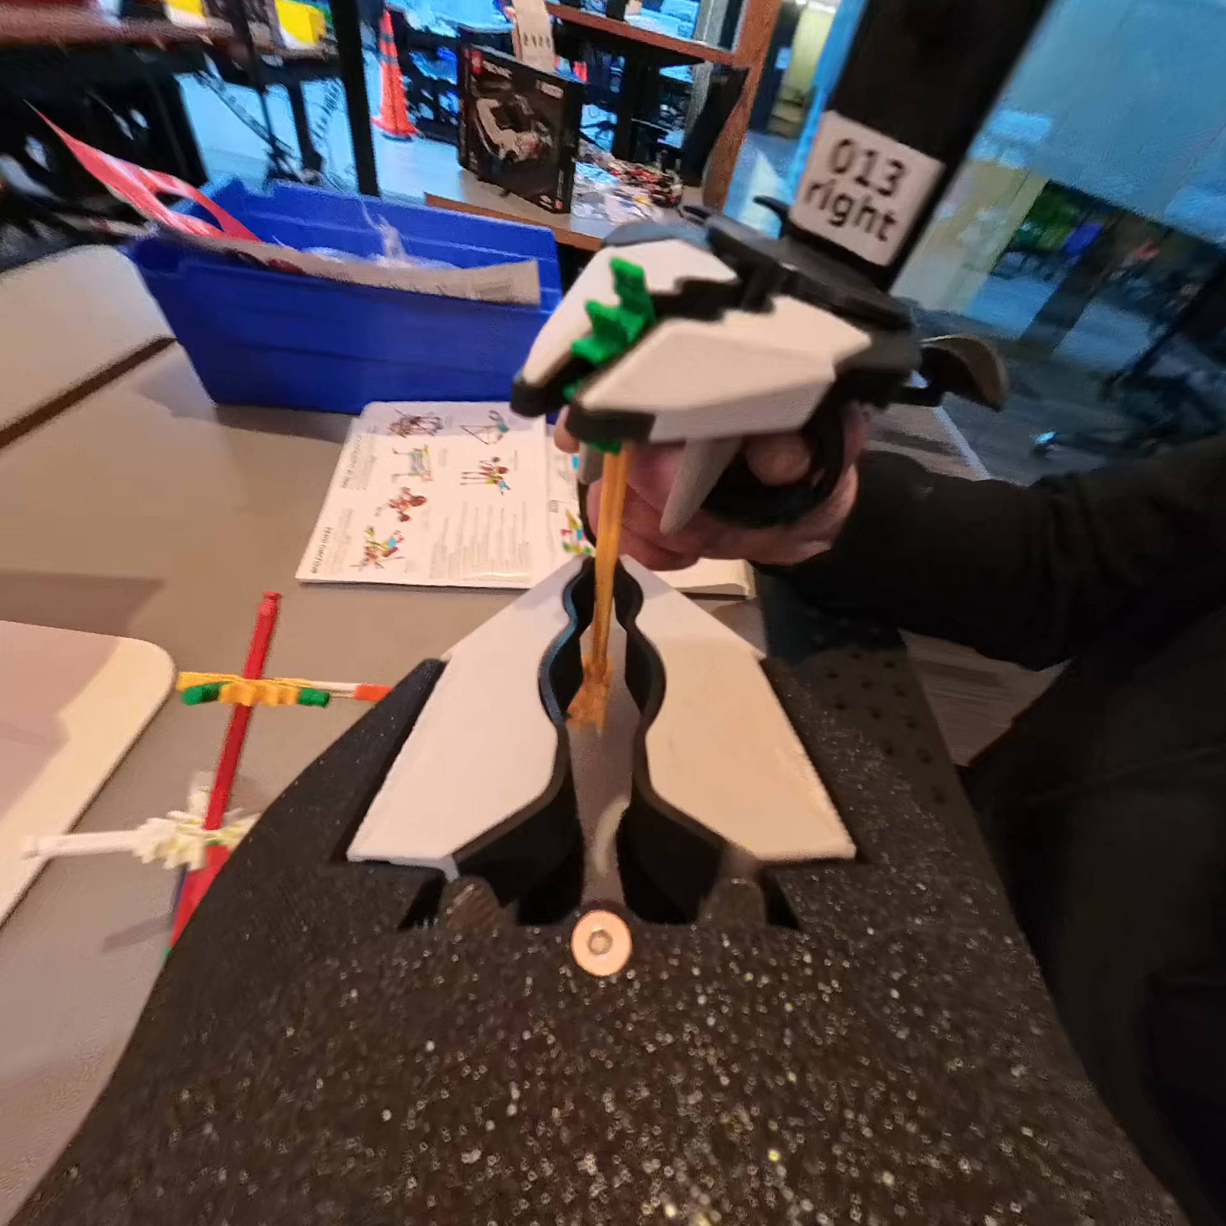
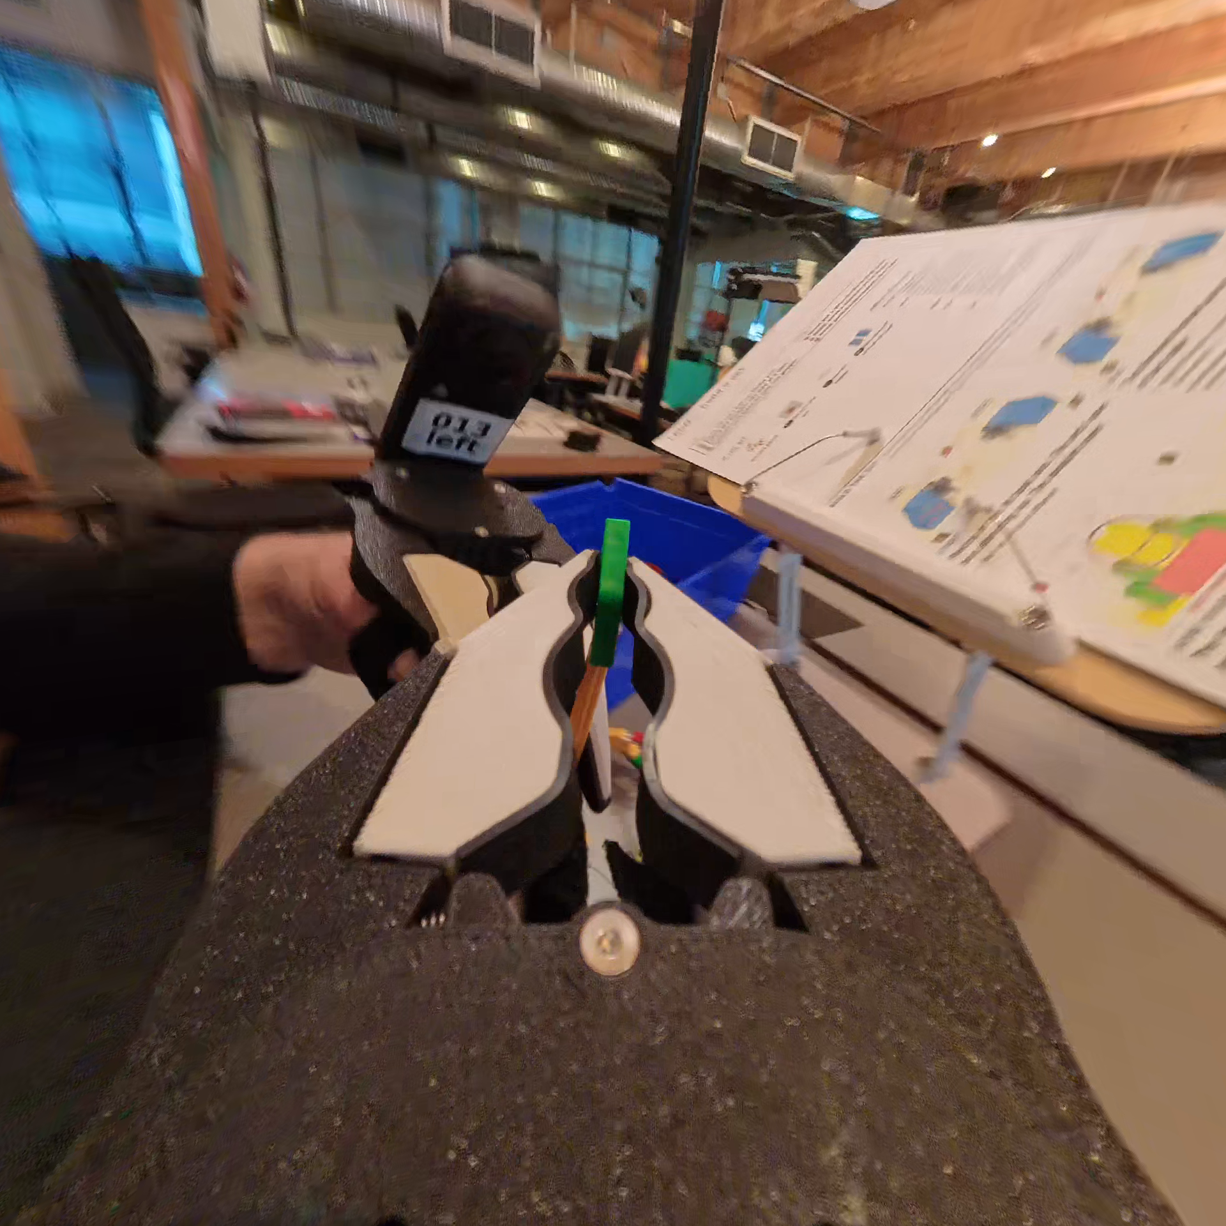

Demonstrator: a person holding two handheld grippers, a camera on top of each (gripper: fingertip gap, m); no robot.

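In the left wrist view my left gripper [image 1: 600, 584] has its tips shut on a thin orange rod [image 1: 607, 524]. The rod's lower end carries an orange connector [image 1: 587, 703] that sits in the gap between my fingers. The rod rises into a green connector [image 1: 613, 318], which my right gripper [image 1: 564, 405] holds just above and beyond the left one. In the right wrist view my right gripper [image 2: 610, 564] is shut on the green connector [image 2: 612, 584], and the orange rod [image 2: 587, 703] hangs below it. A hand [image 2: 298, 604] holds the left gripper's handle at the left.
A blue bin [image 1: 345, 332] stands at the back of the grey table. An instruction sheet [image 1: 431, 491] lies in front of it. A red rod with yellow, green and white pieces [image 1: 239, 716] lies at the left beside a white tray [image 1: 66, 716]. A tilted board with a printed sheet [image 2: 962, 431] stands at the right. There is about 7 centimetres between the tips of the two grippers.
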